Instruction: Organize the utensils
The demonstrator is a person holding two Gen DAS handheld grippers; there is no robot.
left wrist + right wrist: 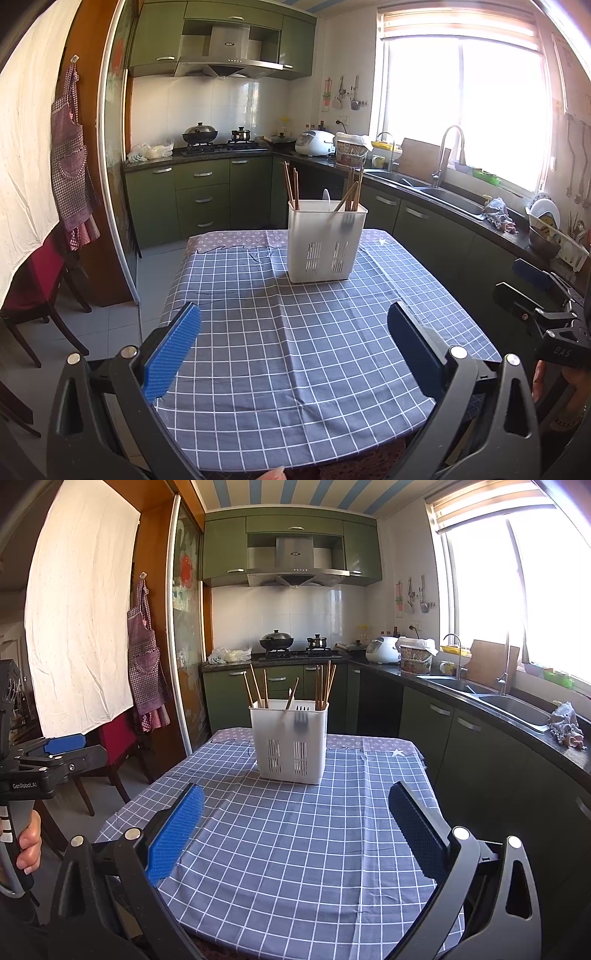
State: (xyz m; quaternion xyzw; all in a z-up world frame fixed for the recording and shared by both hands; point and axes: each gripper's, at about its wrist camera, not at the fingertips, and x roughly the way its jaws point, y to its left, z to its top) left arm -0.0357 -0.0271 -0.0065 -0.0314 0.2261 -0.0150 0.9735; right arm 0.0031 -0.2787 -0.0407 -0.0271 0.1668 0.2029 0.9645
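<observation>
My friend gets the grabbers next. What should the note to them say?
Left gripper: open, empty, above the near part of the table.
Right gripper: open, empty, beside it.
White utensil holder stands on the checked tablecloth, toward the far end.
Done, it seems: chopsticks stand upright in the holder, and a fork shows through its wall.
Left: no loose utensils show on the cloth, so probably only a check that nothing is missing.

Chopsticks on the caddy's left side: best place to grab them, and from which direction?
Grip the bare upper shafts of the chopsticks above the caddy rim, coming from above. They stand near-upright, leaning slightly left, with their lower ends walled in.
</observation>
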